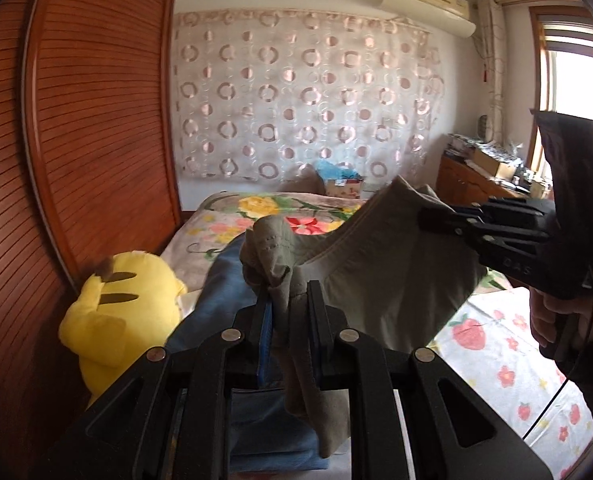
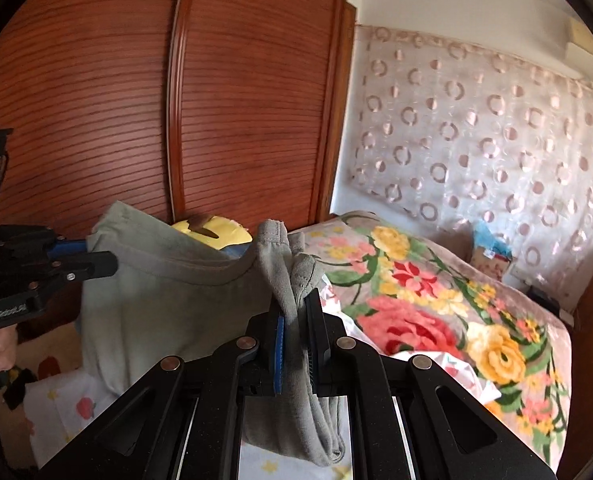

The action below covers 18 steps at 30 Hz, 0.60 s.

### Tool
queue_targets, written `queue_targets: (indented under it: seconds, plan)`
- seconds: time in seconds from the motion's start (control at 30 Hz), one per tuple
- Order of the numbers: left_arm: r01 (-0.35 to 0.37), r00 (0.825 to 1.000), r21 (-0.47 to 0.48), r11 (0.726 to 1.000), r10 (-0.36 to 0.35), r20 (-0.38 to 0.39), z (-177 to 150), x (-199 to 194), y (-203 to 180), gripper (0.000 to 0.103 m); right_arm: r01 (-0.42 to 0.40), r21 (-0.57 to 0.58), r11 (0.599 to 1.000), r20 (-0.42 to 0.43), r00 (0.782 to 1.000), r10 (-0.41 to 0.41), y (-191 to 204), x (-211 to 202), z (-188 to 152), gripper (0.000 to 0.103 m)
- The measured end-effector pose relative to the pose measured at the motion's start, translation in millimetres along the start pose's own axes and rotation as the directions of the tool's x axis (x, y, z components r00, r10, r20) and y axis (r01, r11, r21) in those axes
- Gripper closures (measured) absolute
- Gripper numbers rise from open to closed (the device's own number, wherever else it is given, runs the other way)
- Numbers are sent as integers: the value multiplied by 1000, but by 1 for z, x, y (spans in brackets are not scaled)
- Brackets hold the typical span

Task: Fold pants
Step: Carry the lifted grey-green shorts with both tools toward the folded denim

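Grey pants (image 1: 380, 264) hang in the air above the bed, stretched between both grippers. My left gripper (image 1: 290, 300) is shut on one bunched corner of the waistband. My right gripper (image 1: 436, 216) shows at the right of the left wrist view, shut on the other corner. In the right wrist view the right gripper (image 2: 296, 312) pinches a fold of the grey pants (image 2: 168, 292), and the left gripper (image 2: 92, 258) grips the far corner at the left. The cloth sags between them.
A bed with a floral blanket (image 2: 436, 312) and a strawberry-print sheet (image 1: 496, 344) lies below. A yellow plush toy (image 1: 124, 308) and blue jeans (image 1: 224, 288) lie by the wooden wardrobe (image 2: 236, 112). A cluttered cabinet (image 1: 480, 168) stands under the window.
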<state>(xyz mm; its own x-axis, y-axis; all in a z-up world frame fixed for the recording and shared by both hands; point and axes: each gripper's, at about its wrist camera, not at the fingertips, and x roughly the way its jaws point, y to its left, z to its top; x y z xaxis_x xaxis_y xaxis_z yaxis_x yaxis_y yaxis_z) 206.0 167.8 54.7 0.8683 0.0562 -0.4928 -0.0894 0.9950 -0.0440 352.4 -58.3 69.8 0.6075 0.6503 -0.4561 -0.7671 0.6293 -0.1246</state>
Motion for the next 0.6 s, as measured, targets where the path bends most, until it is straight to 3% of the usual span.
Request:
queue_targets:
  seconds: [0.3,0.4,0.6]
  plan:
    - [-61,998,-100,993,62,6,-8,0,28,86,-55,-123,991,-29,998,52,1,63,27,94]
    - [-102,995,-107,989,102,-5,-14,4,29,86,-69,-139,988,-62,996,61,-2,88,33,94]
    - [-124,992,-145,982,118,-45,-31,11,35,86,-91,-152,984,-103,992,76,3,127,38,94]
